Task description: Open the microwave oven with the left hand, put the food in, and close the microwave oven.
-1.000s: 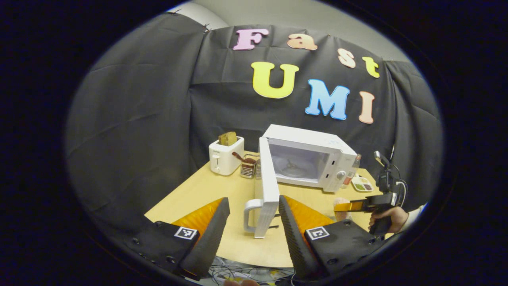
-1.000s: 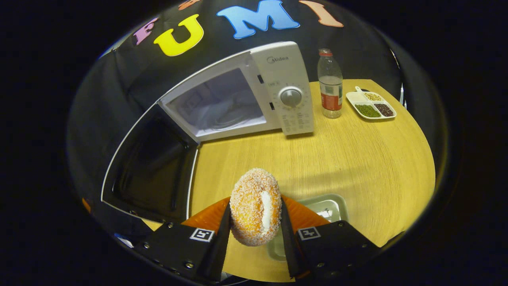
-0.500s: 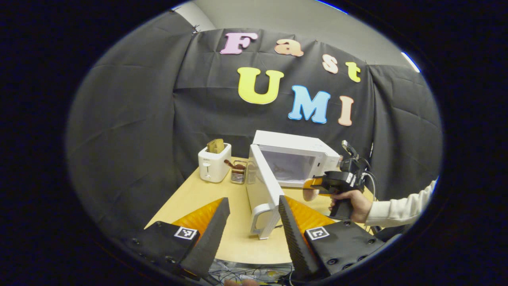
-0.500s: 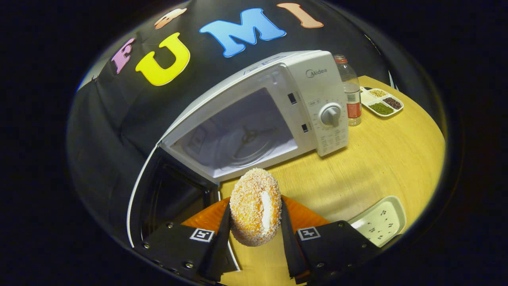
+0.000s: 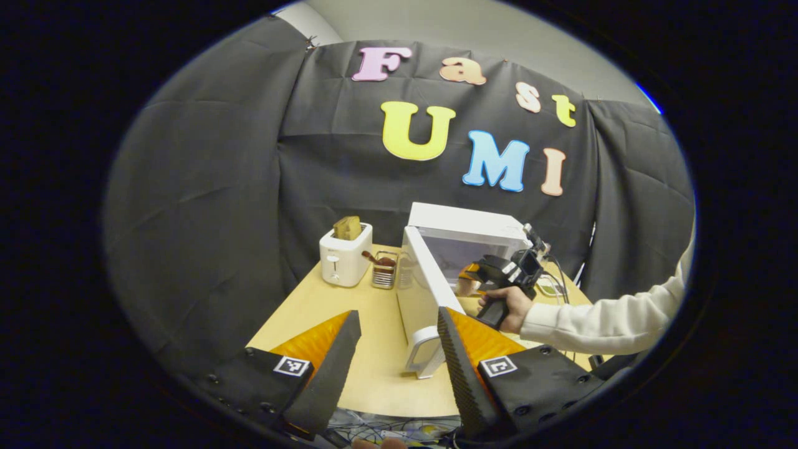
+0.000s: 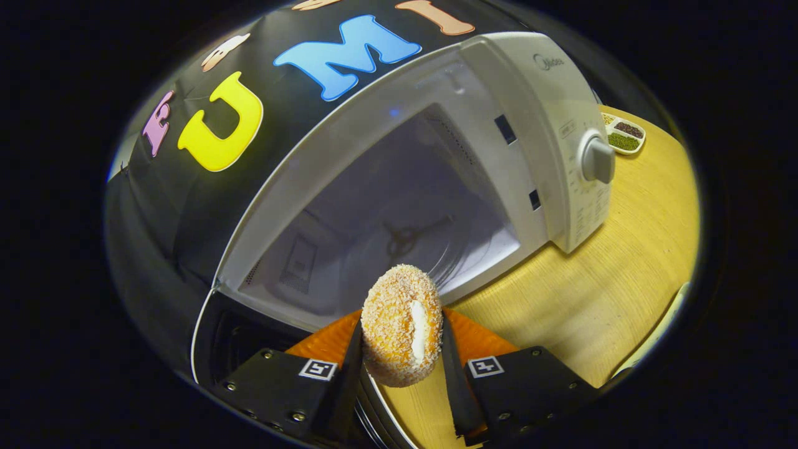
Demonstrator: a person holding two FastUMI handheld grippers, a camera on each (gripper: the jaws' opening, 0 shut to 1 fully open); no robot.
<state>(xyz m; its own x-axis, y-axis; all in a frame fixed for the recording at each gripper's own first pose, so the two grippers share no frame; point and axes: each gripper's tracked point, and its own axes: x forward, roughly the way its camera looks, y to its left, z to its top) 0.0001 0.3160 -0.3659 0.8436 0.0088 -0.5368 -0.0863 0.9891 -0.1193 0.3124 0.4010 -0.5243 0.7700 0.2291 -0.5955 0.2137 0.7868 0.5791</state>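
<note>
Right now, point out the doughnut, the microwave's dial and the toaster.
doughnut (image 6: pixel 399 324): right gripper view, crumbed front face.
dial (image 6: pixel 597 159): right gripper view, knob's face.
toaster (image 5: pixel 341 262): left gripper view, front wall.

Mock kitchen booth: black cloth wall (image 5: pixel 218 187), toaster (image 5: pixel 344 255), microwave (image 5: pixel 467 234).

Long white sleeve (image 5: pixel 598 321), square-marker tags

Left gripper (image 5: pixel 396 349) open; right gripper (image 6: pixel 399 358) clamped.
</note>
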